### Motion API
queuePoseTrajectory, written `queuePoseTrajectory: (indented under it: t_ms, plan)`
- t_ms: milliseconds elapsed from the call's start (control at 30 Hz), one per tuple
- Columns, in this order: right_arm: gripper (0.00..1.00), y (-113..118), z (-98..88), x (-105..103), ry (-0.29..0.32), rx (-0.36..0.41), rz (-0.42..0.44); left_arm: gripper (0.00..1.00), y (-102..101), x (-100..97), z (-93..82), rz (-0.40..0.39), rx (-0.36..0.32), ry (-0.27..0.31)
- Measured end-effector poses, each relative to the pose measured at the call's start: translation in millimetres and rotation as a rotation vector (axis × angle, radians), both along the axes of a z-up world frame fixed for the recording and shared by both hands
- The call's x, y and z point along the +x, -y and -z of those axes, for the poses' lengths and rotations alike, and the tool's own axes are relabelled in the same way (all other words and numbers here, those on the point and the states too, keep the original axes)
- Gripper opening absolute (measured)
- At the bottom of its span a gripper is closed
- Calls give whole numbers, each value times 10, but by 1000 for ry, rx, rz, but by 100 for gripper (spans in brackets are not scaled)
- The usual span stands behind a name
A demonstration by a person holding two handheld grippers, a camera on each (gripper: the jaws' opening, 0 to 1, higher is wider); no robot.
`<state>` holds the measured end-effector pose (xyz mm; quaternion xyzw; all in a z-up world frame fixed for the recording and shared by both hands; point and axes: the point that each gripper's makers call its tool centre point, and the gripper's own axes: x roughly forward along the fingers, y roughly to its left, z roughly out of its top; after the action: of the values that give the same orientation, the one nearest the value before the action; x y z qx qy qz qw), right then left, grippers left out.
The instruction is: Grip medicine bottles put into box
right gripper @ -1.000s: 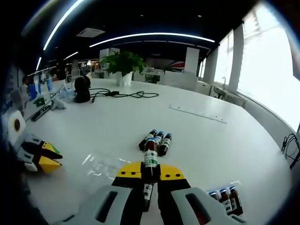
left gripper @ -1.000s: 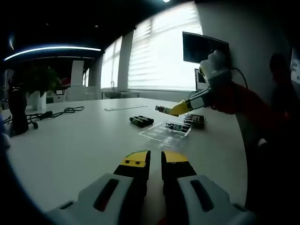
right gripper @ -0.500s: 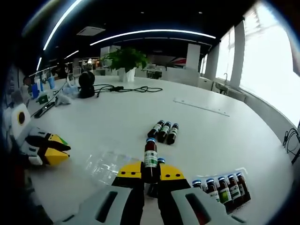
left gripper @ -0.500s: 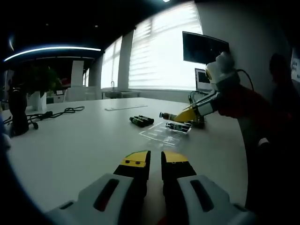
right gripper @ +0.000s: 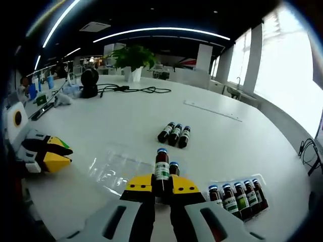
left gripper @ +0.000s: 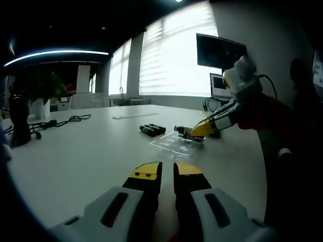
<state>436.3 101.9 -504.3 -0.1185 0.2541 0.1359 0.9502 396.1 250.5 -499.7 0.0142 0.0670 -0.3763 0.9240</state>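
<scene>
One brown glass medicine bottle with a blue cap stands upright, clamped in the right gripper — the clear plastic tray lies lower left of centre; left gripper idles with jaws together, empty.

No text can be read; the labels on the medicine bottles are too small to make out.

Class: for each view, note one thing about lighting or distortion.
Left gripper view: bright blinds backlight the scene, leaving the right gripper and sleeve dim. Right gripper view: fisheye bends the ceiling light strips; the held bottle stays sharp.
</scene>
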Motion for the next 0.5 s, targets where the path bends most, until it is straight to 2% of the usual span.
queuePoseTrajectory:
  t_ms: [267, 500]
  plan:
    - [7, -41, 34, -10, 0, -1, 7, 4, 0, -1, -2, 1, -1, -1]
    - [7, -102, 55, -26, 6, -9, -21, 4, -1, 1, 0, 1, 0, 0]
